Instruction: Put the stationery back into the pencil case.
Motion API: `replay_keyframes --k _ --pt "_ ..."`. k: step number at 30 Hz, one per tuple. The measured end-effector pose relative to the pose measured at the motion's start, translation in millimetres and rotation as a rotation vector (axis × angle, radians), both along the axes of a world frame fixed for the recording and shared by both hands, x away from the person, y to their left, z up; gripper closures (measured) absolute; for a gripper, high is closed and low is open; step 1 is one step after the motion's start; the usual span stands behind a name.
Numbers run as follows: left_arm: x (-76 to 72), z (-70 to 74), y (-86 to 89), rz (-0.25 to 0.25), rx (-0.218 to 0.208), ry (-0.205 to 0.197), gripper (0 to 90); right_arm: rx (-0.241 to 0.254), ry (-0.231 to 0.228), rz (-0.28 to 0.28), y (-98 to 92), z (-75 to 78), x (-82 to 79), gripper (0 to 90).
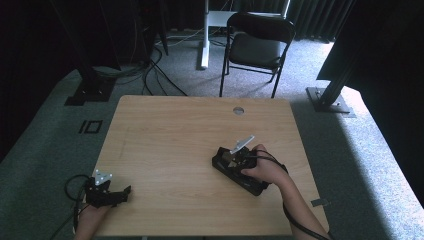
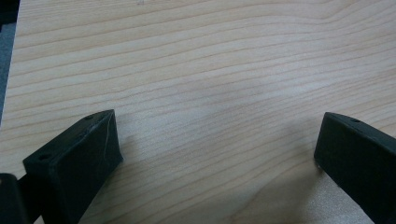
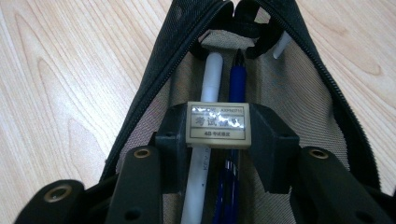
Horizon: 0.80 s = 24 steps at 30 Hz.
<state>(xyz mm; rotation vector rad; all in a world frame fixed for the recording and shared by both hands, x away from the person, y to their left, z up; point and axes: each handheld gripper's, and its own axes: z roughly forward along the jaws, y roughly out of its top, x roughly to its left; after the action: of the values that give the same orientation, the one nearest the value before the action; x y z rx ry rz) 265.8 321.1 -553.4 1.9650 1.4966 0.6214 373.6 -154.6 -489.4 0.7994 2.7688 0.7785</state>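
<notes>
My right gripper [image 3: 218, 128] was clamped on a pale eraser [image 3: 218, 125] at frame centre, inside the open black pencil case [image 3: 154, 84], above a white pen [image 3: 210, 79] and a blue pen [image 3: 237, 79]. My left gripper [image 2: 215, 154] sat with jaws wide apart over bare table [image 2: 210, 60], lower left in the high view

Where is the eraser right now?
The eraser sits clamped in the right tongs, held over the open pencil case, just above a white pen and a blue pen.

My right jaws pinch a small eraser [image 3: 218, 124], beige with a printed label, level above the open case [image 3: 306, 107]. The black case lies unzipped on the tabletop's right half, toward the near edge. Inside, a white pen [image 3: 210, 88] and a blue pen [image 3: 236, 84] lie side by side.
</notes>
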Motion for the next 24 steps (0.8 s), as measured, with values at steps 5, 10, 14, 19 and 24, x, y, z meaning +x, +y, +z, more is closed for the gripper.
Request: replay_keyframes --k 5,10,14,19,24 --pt "0.0 0.0 0.0 0.000 0.000 0.000 0.6 0.015 -0.018 -0.004 -1.7 4.1 0.9 54.8" --pt "0.0 0.0 0.0 0.000 0.000 0.000 0.6 0.034 -0.032 -0.002 -4.6 12.1 -1.0 54.2" --pt "0.0 0.0 0.0 0.000 0.000 0.000 0.6 0.049 -0.043 -0.006 -9.0 17.9 -2.6 53.1" --pt "0.0 0.0 0.0 0.000 0.000 0.000 0.6 0.075 -0.054 -0.013 -14.7 23.8 -4.6 51.6" --pt "0.0 0.0 0.0 0.000 0.000 0.000 0.6 0.119 -0.059 -0.020 -20.3 28.1 -6.0 49.9"
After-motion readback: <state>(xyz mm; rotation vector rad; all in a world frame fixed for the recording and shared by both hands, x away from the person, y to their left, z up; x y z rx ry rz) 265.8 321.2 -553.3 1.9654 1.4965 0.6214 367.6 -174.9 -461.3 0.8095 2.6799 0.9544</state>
